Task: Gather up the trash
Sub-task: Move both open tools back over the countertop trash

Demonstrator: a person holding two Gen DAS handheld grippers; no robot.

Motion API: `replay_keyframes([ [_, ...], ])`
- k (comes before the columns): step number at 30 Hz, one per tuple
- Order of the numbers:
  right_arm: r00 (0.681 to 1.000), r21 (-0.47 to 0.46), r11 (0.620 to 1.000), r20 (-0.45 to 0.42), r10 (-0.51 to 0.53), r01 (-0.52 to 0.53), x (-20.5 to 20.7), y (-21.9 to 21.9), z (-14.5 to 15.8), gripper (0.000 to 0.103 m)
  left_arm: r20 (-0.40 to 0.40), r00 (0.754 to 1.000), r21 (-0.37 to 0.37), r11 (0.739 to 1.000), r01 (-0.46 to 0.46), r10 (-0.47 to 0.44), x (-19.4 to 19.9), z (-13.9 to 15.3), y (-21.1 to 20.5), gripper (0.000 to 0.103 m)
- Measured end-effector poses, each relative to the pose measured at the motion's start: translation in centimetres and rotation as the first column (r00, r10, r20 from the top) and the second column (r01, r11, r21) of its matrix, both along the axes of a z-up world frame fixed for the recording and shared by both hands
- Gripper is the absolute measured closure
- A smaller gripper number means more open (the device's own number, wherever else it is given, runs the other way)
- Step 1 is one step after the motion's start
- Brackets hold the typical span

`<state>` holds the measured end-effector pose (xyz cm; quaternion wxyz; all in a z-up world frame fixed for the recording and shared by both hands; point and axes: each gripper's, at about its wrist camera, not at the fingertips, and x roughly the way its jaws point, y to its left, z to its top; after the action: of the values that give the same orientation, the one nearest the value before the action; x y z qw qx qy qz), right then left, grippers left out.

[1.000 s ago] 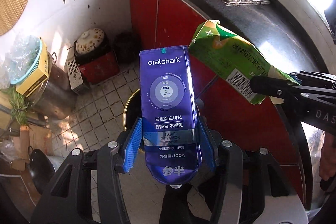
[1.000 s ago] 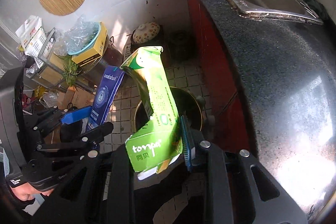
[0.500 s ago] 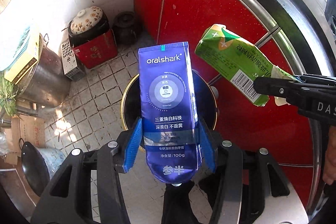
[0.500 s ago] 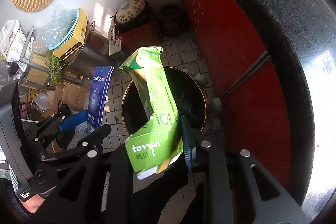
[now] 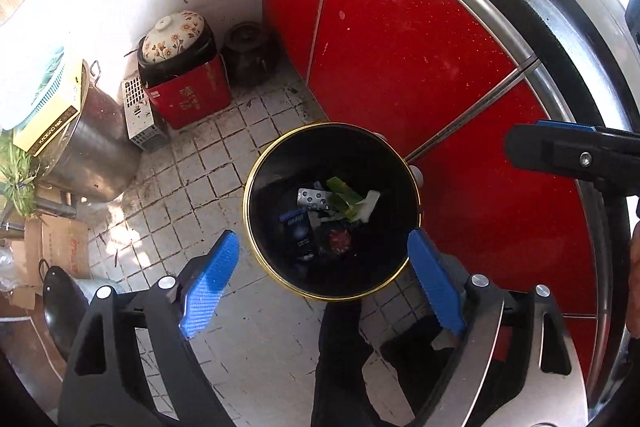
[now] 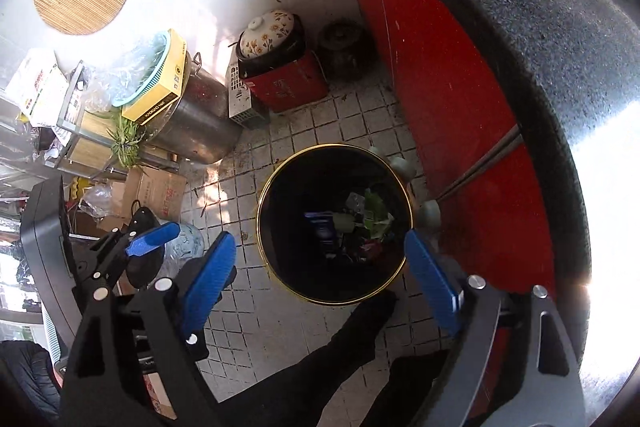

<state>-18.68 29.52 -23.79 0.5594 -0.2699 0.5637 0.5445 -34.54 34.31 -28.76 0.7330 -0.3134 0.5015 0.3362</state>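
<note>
A black trash bin with a gold rim point(image 5: 256, 163) point(image 6: 264, 195) stands on the tiled floor beside the red cabinet. Inside it lie the blue toothpaste box point(image 5: 298, 231) point(image 6: 322, 227), the green carton point(image 5: 344, 195) point(image 6: 376, 211), a pill blister point(image 5: 314, 199) and other scraps. My left gripper point(image 5: 324, 283) is open and empty above the bin's near rim. My right gripper point(image 6: 320, 279) is open and empty above the bin too; it also shows in the left wrist view point(image 5: 560, 151), at right. The left gripper shows in the right wrist view point(image 6: 152, 239).
Red cabinet doors point(image 5: 400, 47) under a dark countertop point(image 6: 540, 39) stand right of the bin. A floral-lidded pot on a red box point(image 5: 180, 79), a dark jar point(image 5: 250, 51), a steel stockpot point(image 5: 92, 147), cardboard boxes point(image 6: 160, 191) and a pan point(image 5: 56, 303) crowd the left.
Both grippers have opened. The blue toothpaste box and the green carton have dropped from them into the bin, and both views have tilted down over it.
</note>
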Motion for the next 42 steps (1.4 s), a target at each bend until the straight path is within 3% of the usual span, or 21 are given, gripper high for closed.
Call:
replay_keyframes([
  [5,1.000,0.026,1.000,-0.014,-0.001,0.002,0.1,-0.9,2.0,0.019,-0.002,1.000,0.033,0.999,0.017,-0.017,0.0,1.8,-0.3,0.016],
  [11,0.999,0.115,0.993,0.018,-0.043,0.040,2.2,-4.0,8.0,0.018,0.015,0.996,0.104,0.991,0.086,-0.088,2.3,6.6,-1.7,0.009],
  [15,0.984,0.190,0.970,0.066,-0.164,0.149,6.0,-8.4,13.1,0.015,0.031,0.977,0.173,0.964,0.201,-0.209,6.0,10.8,-3.8,0.006],
  [18,0.947,0.248,0.932,0.115,-0.300,0.265,9.8,-13.6,16.4,0.012,0.055,0.941,0.211,0.926,0.315,-0.333,10.2,13.8,-5.9,0.006],
  [22,0.846,0.278,0.854,0.192,-0.497,0.439,15.1,-21.5,19.4,0.012,0.103,0.841,0.263,0.830,0.493,-0.532,17.2,17.5,-10.5,0.006],
  [28,0.636,0.320,0.682,0.250,-0.730,0.657,20.6,-34.5,22.3,0.012,0.154,0.636,0.310,0.648,0.695,-0.756,26.6,21.5,-20.0,0.006],
  [33,0.483,0.337,0.550,0.268,-0.834,0.764,22.7,-44.3,23.4,0.012,0.135,0.472,0.345,0.488,0.802,-0.871,32.0,23.3,-28.6,0.006],
  [37,0.390,0.343,0.471,0.279,-0.877,0.813,23.1,-50.1,23.5,0.012,0.130,0.378,0.361,0.399,0.843,-0.917,34.2,23.4,-33.3,0.006],
  [42,0.327,0.335,0.412,0.282,-0.902,0.847,23.8,-54.2,23.1,0.012,0.111,0.306,0.349,0.326,0.879,-0.945,36.2,22.9,-36.2,0.006],
])
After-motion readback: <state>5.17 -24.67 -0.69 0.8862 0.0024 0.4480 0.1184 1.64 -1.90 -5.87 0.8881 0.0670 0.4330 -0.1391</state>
